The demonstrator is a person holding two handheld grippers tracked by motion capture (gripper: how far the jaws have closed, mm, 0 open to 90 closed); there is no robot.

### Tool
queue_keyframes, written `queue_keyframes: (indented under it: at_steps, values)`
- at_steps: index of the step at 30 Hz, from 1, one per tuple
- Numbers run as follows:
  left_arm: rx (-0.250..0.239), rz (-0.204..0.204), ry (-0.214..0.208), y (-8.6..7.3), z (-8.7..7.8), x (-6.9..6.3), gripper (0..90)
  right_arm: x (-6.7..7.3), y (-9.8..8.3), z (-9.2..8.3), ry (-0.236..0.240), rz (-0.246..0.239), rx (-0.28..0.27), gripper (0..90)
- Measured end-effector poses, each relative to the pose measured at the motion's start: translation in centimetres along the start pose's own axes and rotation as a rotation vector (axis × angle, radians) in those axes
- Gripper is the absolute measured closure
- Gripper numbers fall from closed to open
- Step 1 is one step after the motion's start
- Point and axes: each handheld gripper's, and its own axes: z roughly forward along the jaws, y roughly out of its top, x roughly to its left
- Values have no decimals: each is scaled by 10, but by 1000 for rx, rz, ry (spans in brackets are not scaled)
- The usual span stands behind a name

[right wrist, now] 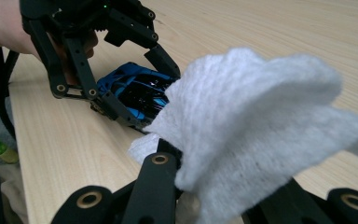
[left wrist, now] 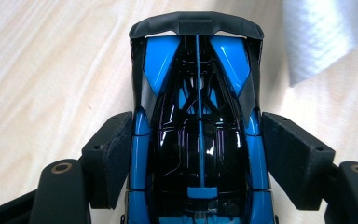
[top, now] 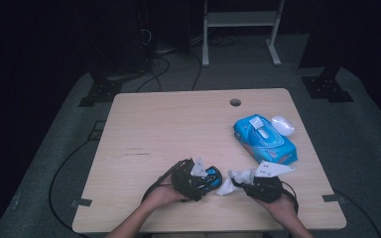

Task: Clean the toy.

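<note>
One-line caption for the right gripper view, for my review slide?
Right gripper holds a white wipe beside the blue and black toy car clamped in the left gripper over the wooden table.

wooden table with a round hole, blue wipes pack, white lid beside it, white frame behind

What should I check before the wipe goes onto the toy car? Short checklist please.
1. Left gripper clamped on the toy car, pads on both flanks: ok.
2. Right gripper shut on the wipe: ok.
3. Loose wipe hanging ahead of the jaws to rub with: ok.
4. Wipe touching the car: not ok in the left gripper view, a gap remains.
5. Car resting on the table or lifted: cannot tell.
6. Wipes pack away from both hands: ok.
</note>
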Motion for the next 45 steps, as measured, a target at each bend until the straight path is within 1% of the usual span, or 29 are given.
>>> queue_keyframes:
  at_steps: [3, 5, 7, 8, 10, 11, 14, 15, 16, 17, 21, 22, 23, 25, 27, 28, 30, 32, 35, 37, 38, 41, 43, 45]
  values:
    - [3, 2, 16, 8, 2, 11, 281, -4, 0, -2, -12, 10, -8, 789]
    - [-2, -5, 29, 13, 2, 20, 281, -7, 0, -3, -23, 24, -12, 789]
    - [3, -2, 53, 18, 2, 29, 281, -11, 1, -4, -36, 27, -18, 790]
    - [6, -7, 59, 19, 3, 34, 281, -12, 1, -5, -44, 26, -20, 789]
    - [17, -20, 73, 21, 5, 42, 281, -16, 1, -6, -60, 30, -22, 790]
    - [25, -19, 77, 21, 6, 46, 281, -18, 1, -7, -67, 28, -21, 789]
    - [37, -33, 73, 19, 12, 52, 281, -23, 0, -7, -89, 30, -5, 790]
    - [36, -44, 67, 18, 14, 53, 281, -24, -1, -7, -92, 29, 5, 789]
    - [38, -46, 66, 17, 15, 53, 282, -25, -2, -6, -94, 30, 13, 789]
    - [15, -67, 58, 17, 16, 54, 282, -26, -3, -5, -98, 27, 22, 789]
    - [9, -86, 42, 15, 17, 57, 282, -30, -7, 0, -107, 34, 86, 764]
    - [4, -96, 38, 15, 17, 58, 281, -33, -9, 1, -107, 37, 105, 752]
    - [6, -103, 35, 14, 17, 58, 280, -34, -10, 2, -107, 41, 113, 737]
    - [-4, -108, 27, 12, 17, 59, 269, -37, -12, 2, -113, 47, 134, 658]
    - [-21, -113, 34, 11, 14, 59, 234, -39, -13, 1, -120, 54, 139, 601]
    - [-35, -116, 30, 11, 13, 59, 226, -40, -14, 1, -127, 53, 142, 563]
    - [-42, -114, 32, 11, 10, 59, 207, -42, -15, -1, -127, 61, 146, 497]
    - [-50, -109, 34, 12, 7, 58, 200, -45, -17, -3, -133, 65, 158, 474]
    - [-68, -108, 35, 12, 3, 56, 193, -47, -19, -6, -127, 73, 175, 445]
    - [-78, -105, 33, 12, 1, 55, 192, -50, -21, -9, -112, 86, 187, 417]
    - [-81, -103, 34, 12, 0, 55, 192, -50, -22, -10, -112, 86, 192, 405]
    - [-87, -100, 34, 11, -3, 54, 187, -51, -22, -14, -99, 91, 177, 377]
    - [-100, -100, 35, 11, -6, 55, 185, -51, -20, -17, -92, 93, 150, 374]
    - [-115, -105, 39, 11, -9, 55, 180, -51, -18, -20, -89, 86, 140, 370]
